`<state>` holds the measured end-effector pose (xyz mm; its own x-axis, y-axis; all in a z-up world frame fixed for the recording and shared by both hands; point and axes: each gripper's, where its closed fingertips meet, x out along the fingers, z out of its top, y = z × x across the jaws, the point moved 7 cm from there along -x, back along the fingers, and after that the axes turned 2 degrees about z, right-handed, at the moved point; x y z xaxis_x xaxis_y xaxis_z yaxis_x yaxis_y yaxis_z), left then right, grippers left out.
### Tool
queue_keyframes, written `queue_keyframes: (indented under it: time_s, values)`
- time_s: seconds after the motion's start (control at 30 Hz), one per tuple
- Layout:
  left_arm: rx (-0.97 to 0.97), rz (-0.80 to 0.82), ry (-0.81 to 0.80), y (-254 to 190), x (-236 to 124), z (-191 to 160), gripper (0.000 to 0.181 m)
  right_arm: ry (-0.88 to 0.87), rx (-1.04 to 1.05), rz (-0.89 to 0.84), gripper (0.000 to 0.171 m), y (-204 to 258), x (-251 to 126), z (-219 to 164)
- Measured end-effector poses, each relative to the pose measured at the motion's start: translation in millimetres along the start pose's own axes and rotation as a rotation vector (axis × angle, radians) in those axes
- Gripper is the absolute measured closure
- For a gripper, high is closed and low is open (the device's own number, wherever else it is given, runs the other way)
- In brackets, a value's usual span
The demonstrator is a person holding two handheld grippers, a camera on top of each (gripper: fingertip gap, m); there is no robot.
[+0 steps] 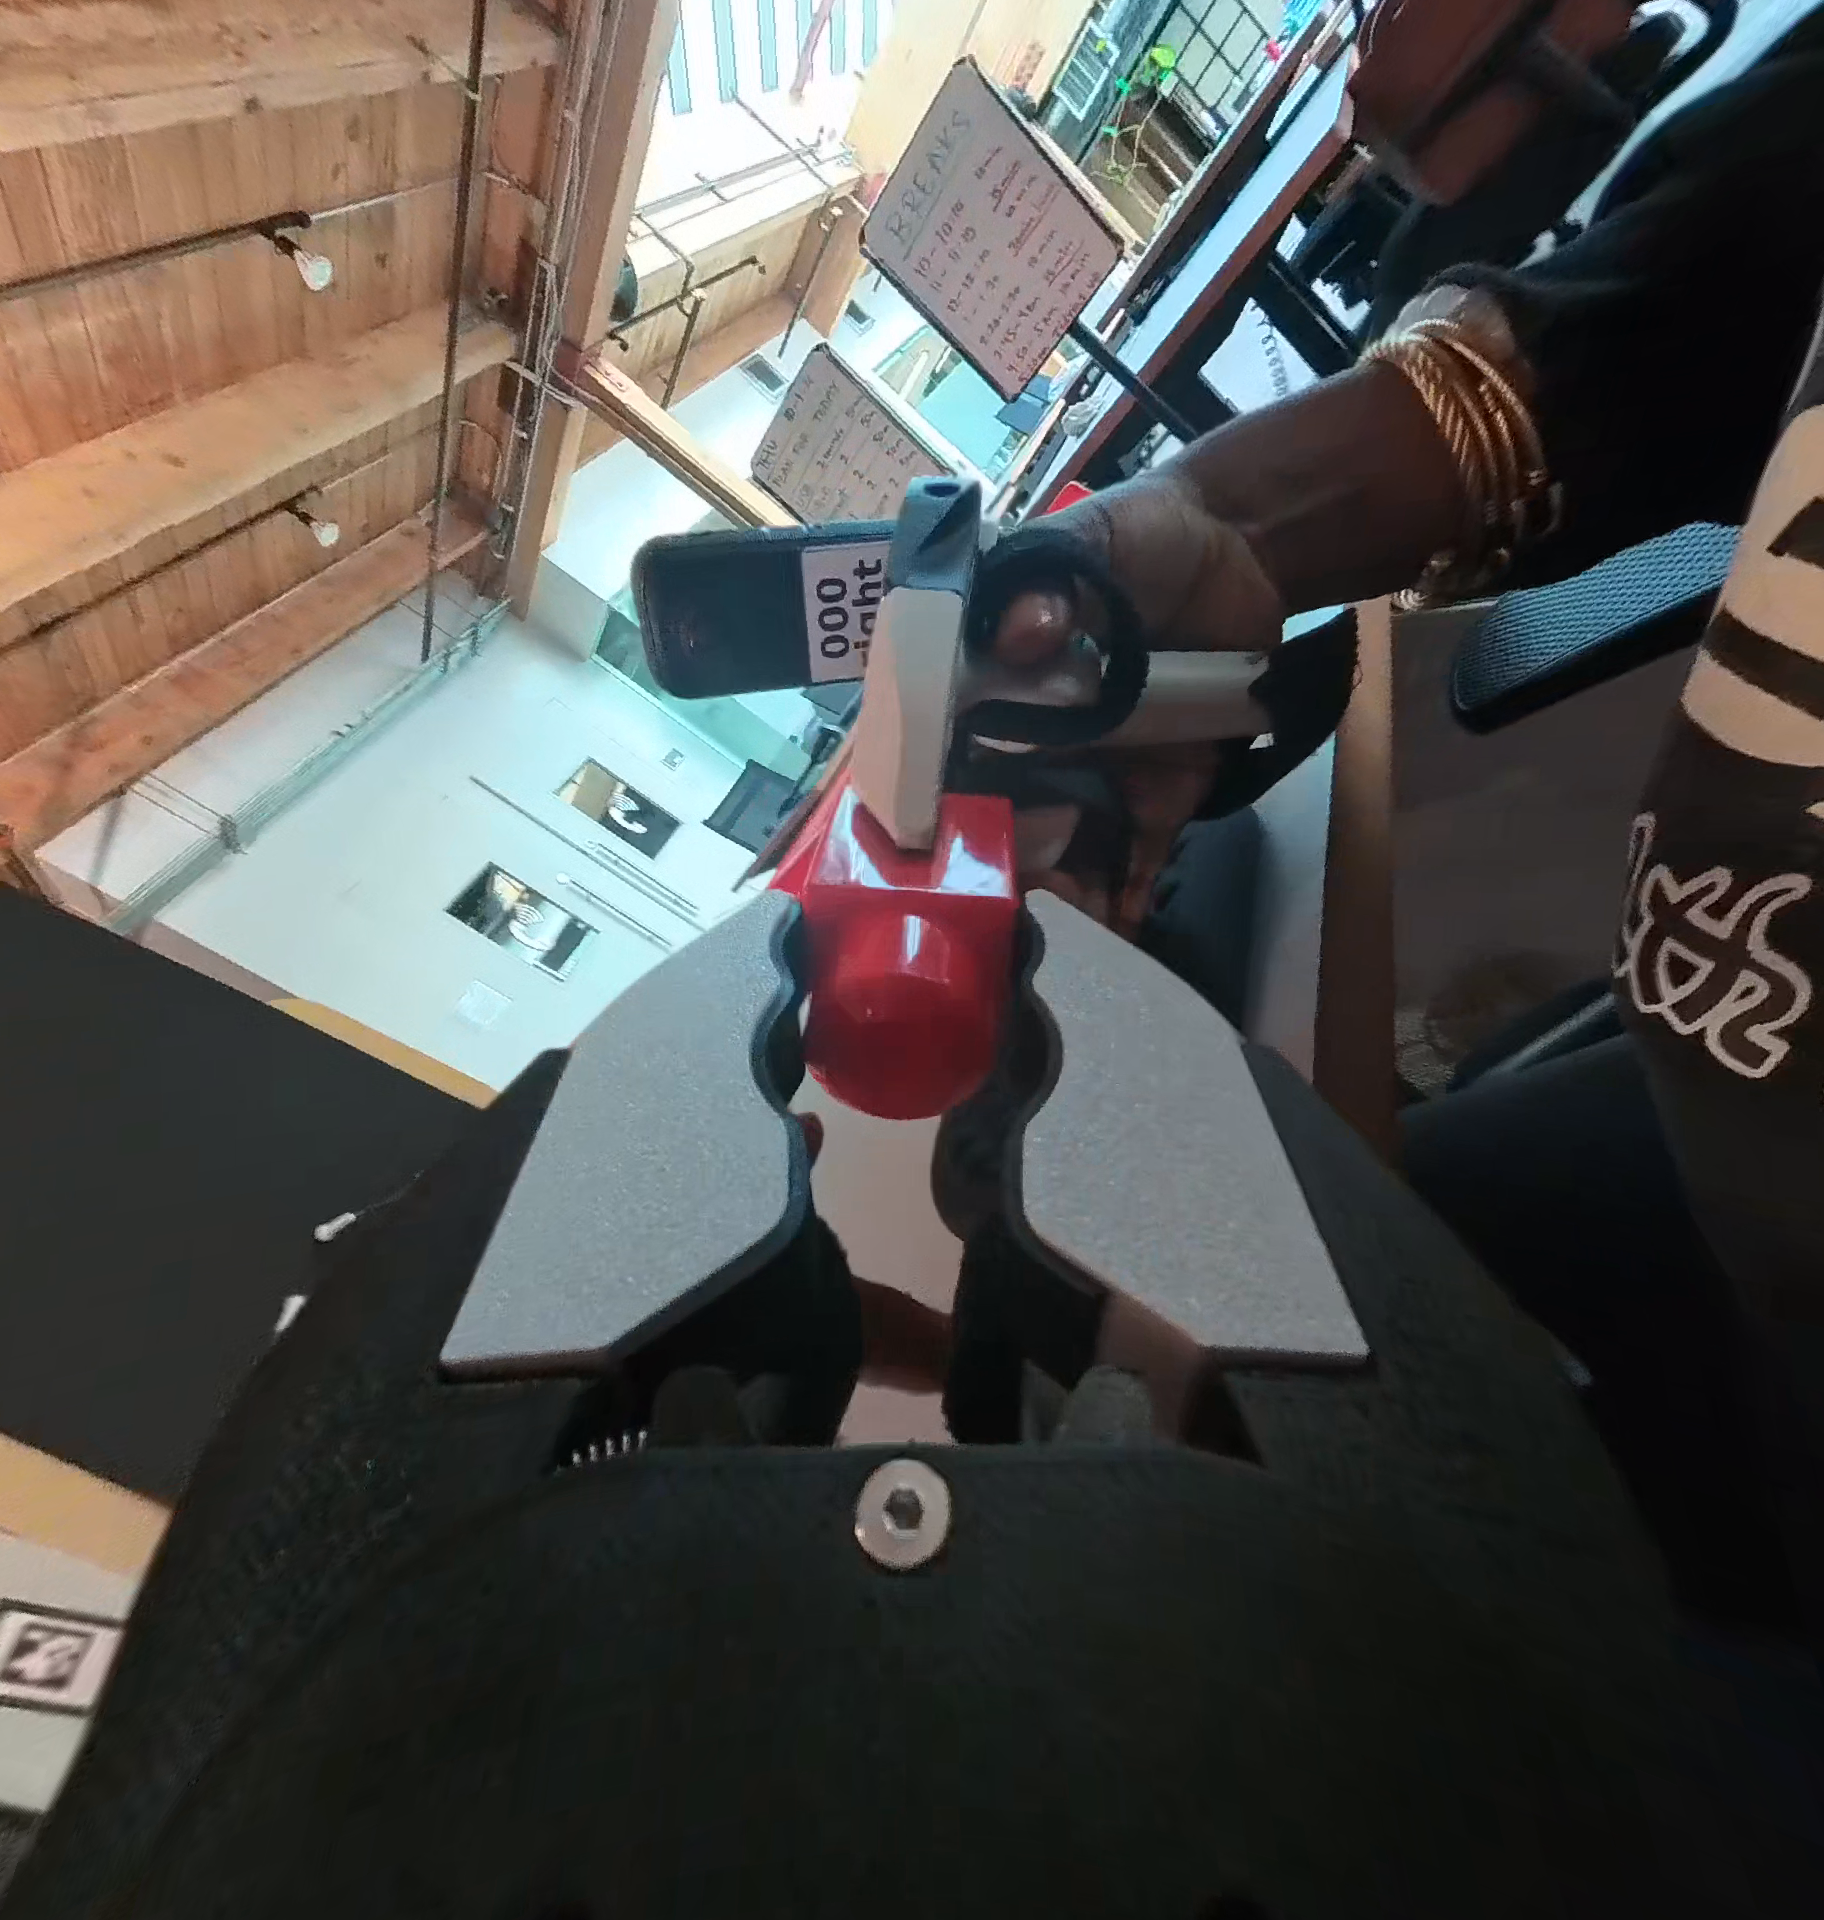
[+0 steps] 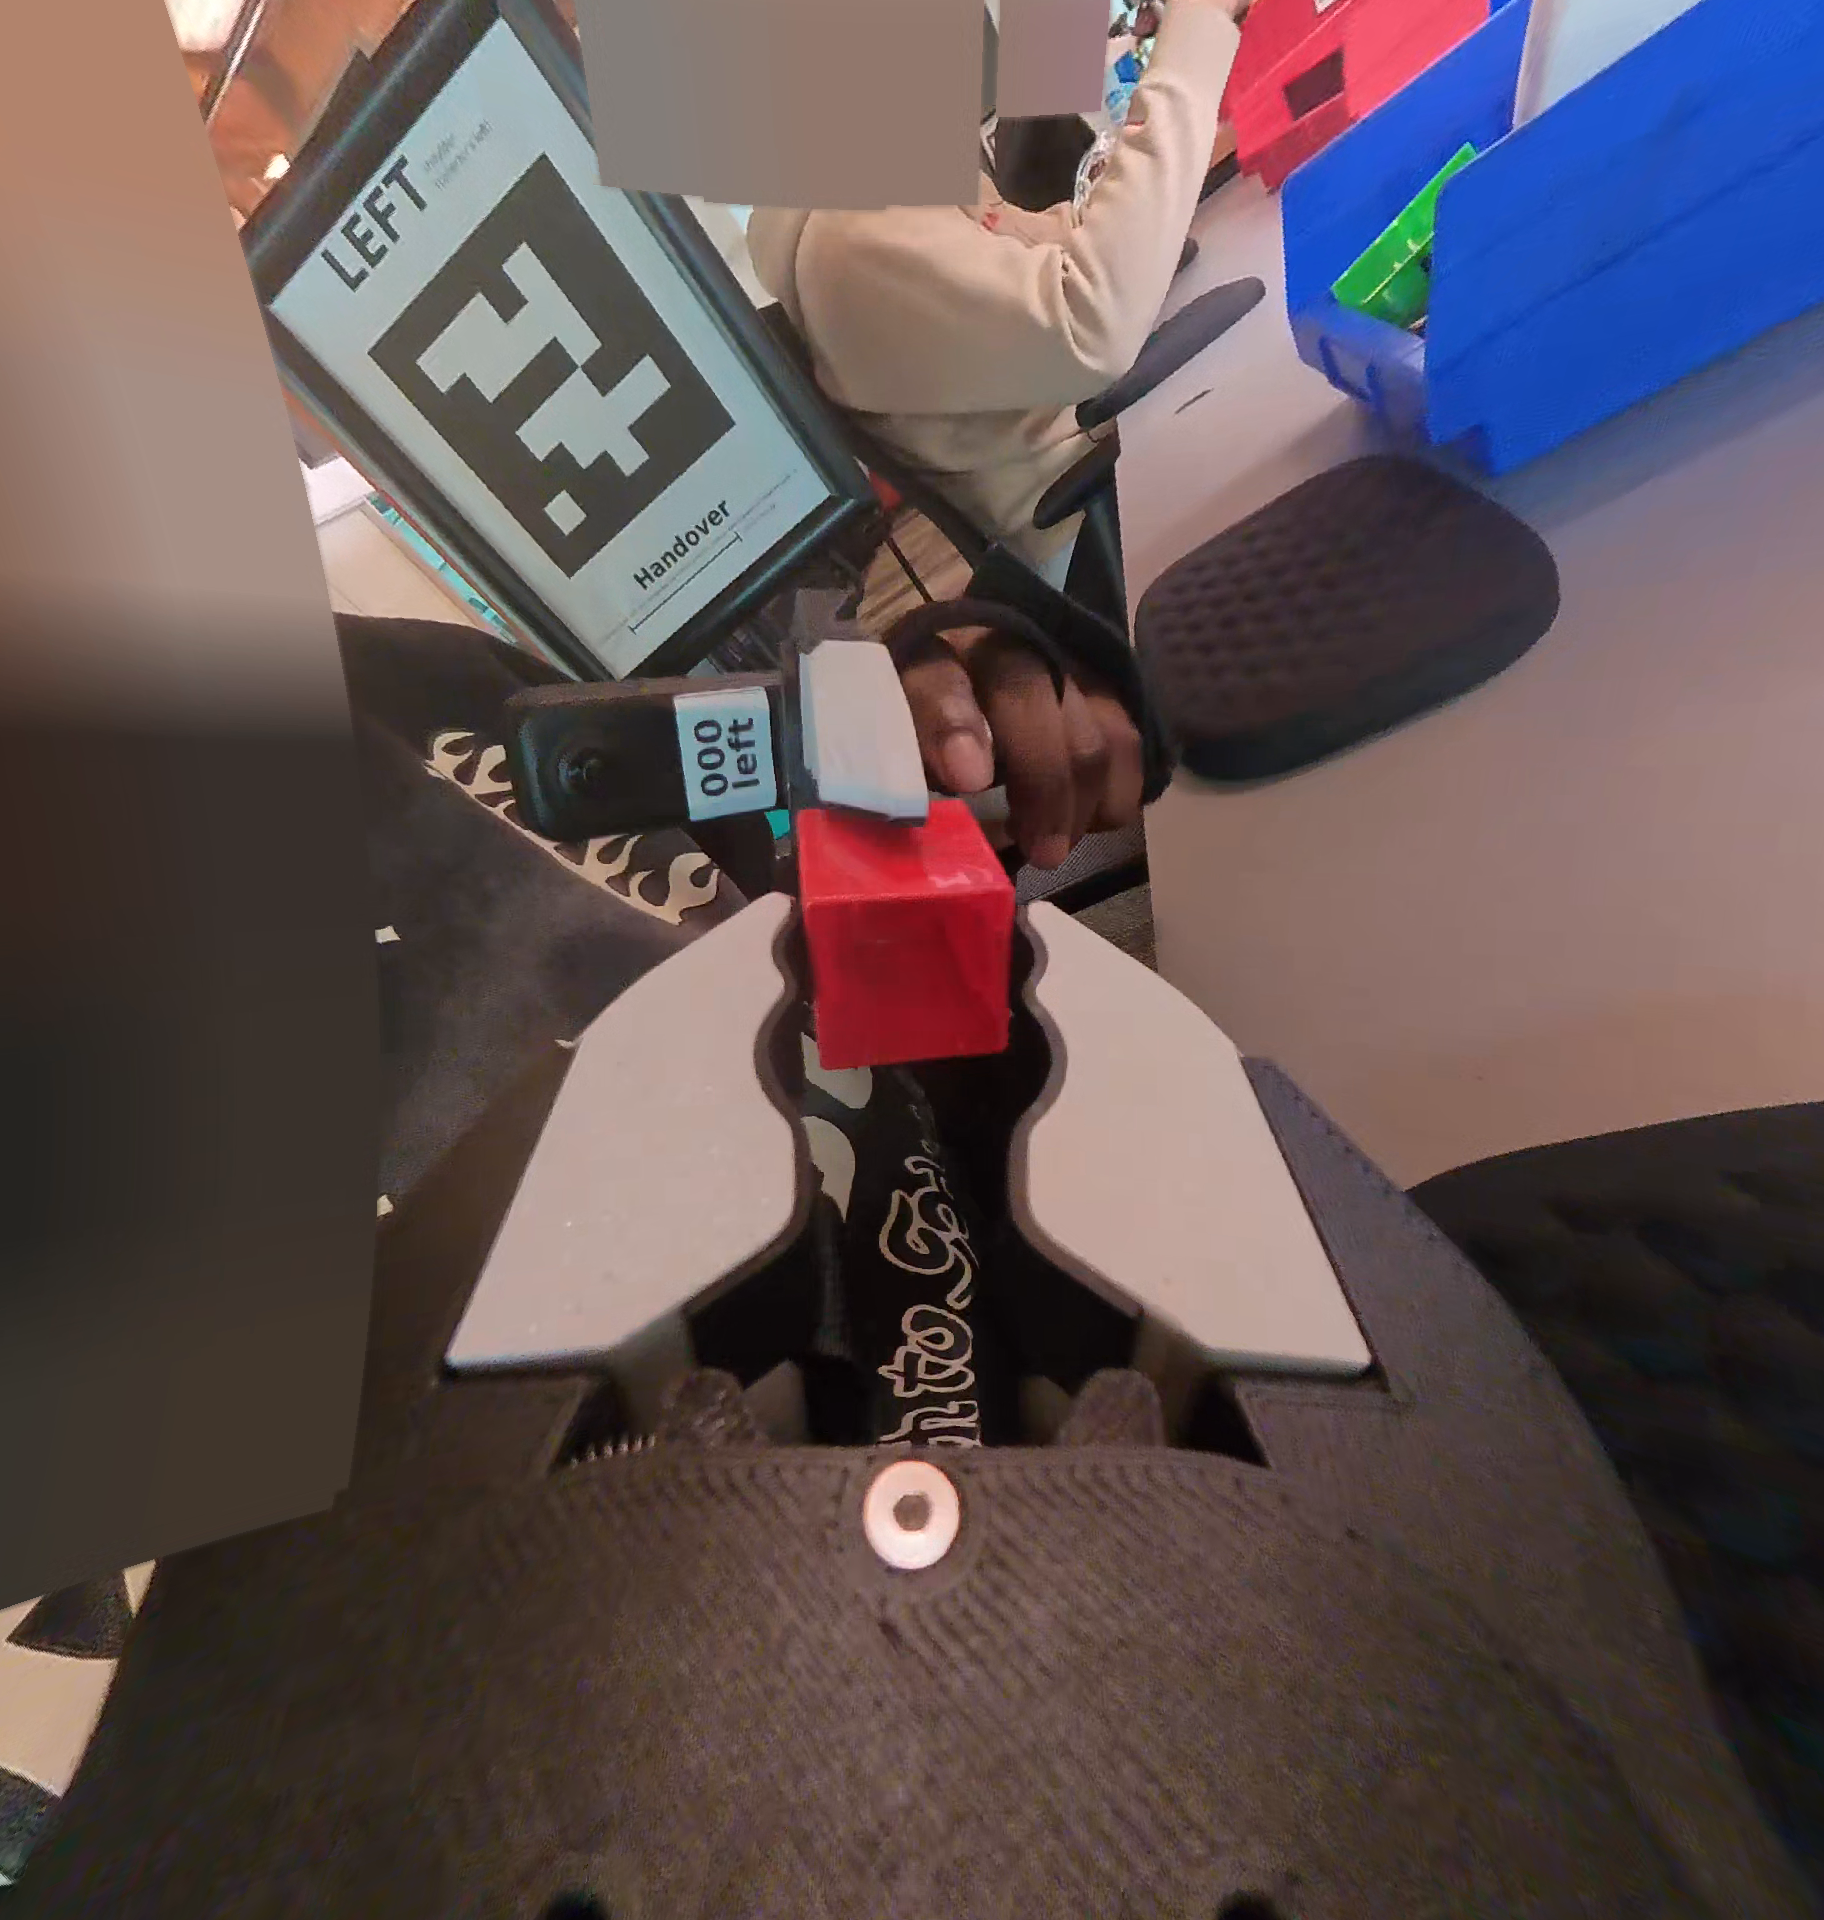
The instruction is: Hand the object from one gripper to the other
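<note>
Mid-air, the left tool (image 1: 903, 997) clamps the rounded end of the red block (image 1: 908, 966); the right tool (image 2: 908, 987) pinches its square end, so both grip it at once, above the person's lap.

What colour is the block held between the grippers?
Red block, glossy all over; clearest in the right wrist view.

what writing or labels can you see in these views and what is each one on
I won't copy wording; this is where it stands.
whiteboards: two, handwritten lines, legible on the nearer.
white label on the camera of the right gripper: short print.
white label on the camera of the left gripper: short print.
framed sign: printed words around a black-and-white marker.
dark garment: cream lettering, partly hidden.
red block: none visible.
</note>
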<state>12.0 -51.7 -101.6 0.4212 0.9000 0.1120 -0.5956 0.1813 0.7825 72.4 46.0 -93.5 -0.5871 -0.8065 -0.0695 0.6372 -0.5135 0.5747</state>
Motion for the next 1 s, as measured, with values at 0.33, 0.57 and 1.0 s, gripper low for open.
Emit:
queue_keyframes:
  time_s: [0.33,0.57,1.0]
  values:
    - [-1.093,-0.248,-0.159,35.1,-9.7,-7.2,0.145,-0.274,-0.861,-0.224,0.07,26.8,-9.6,14.8]
    - [-1.507,-0.504,-0.19,25.5,-2.8,-17.7,0.145,-0.052,-1.32,-0.404,0.073,30.0,-0.5,-1.2]
    - [-1.565,-0.669,-0.121,8.5,3.7,-15.6,0.145,0.053,-1.474,-0.416,0.1,31.3,20.1,-13.5]
